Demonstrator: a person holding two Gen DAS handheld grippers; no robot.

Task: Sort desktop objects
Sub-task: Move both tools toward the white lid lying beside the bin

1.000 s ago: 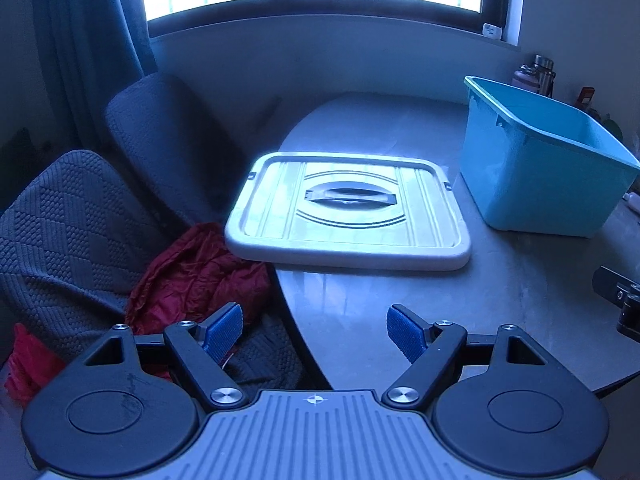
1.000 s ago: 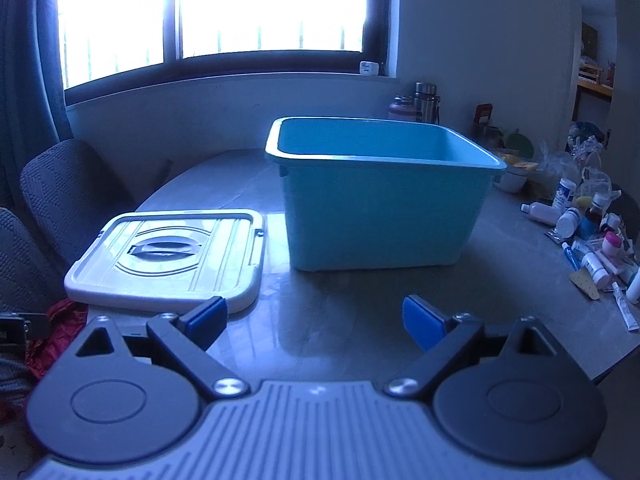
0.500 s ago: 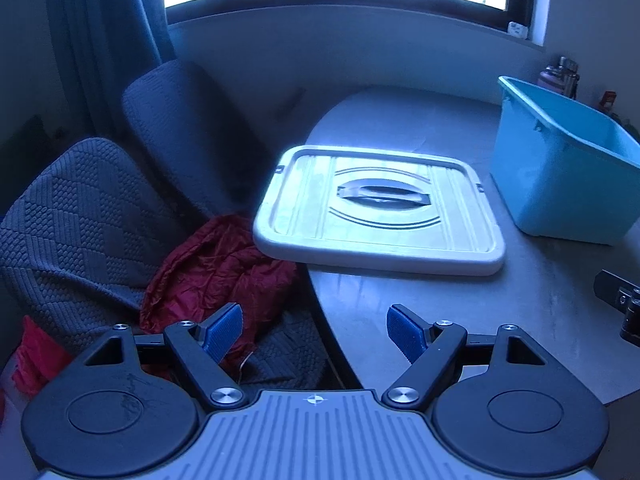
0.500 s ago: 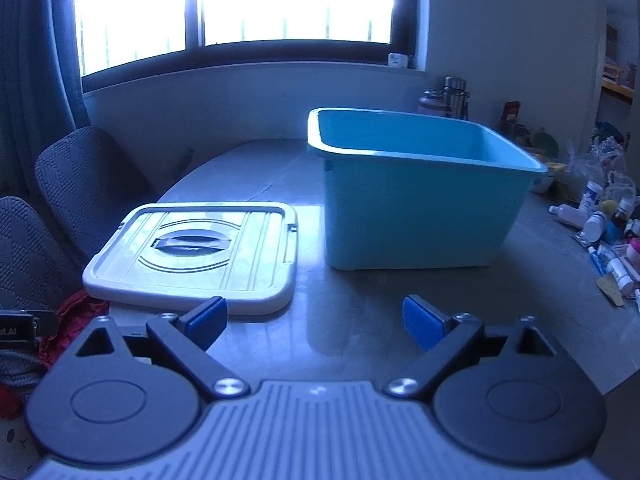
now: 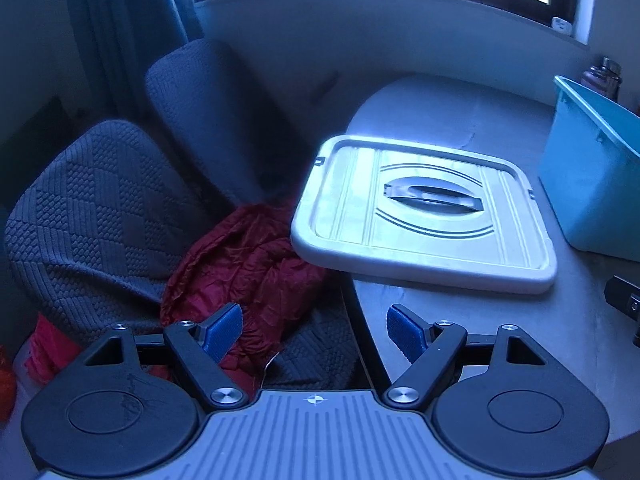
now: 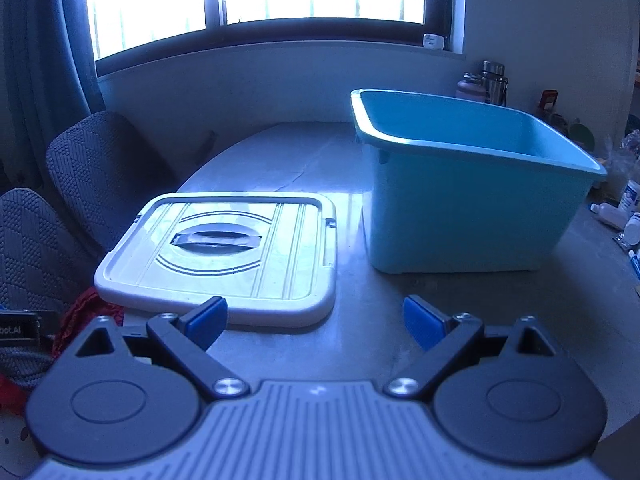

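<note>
both the left gripper (image 5: 315, 330) and the right gripper (image 6: 315, 320) are wide apart and hold nothing. the flat white plastic lid (image 6: 224, 250) lies on the grey tabletop (image 6: 384, 320) beside the empty blue plastic tub (image 6: 472, 196). the lid looks stiff, light and smooth, so grab its edge.

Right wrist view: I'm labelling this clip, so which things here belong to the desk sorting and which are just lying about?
Part of the job:
- teal bin, open, on the table
- white lid, flat beside the bin
- small bottles at the table's right edge
- right gripper, open and empty

Just lying about:
- grey chairs
- red cloth
- metal flasks behind the bin
</note>
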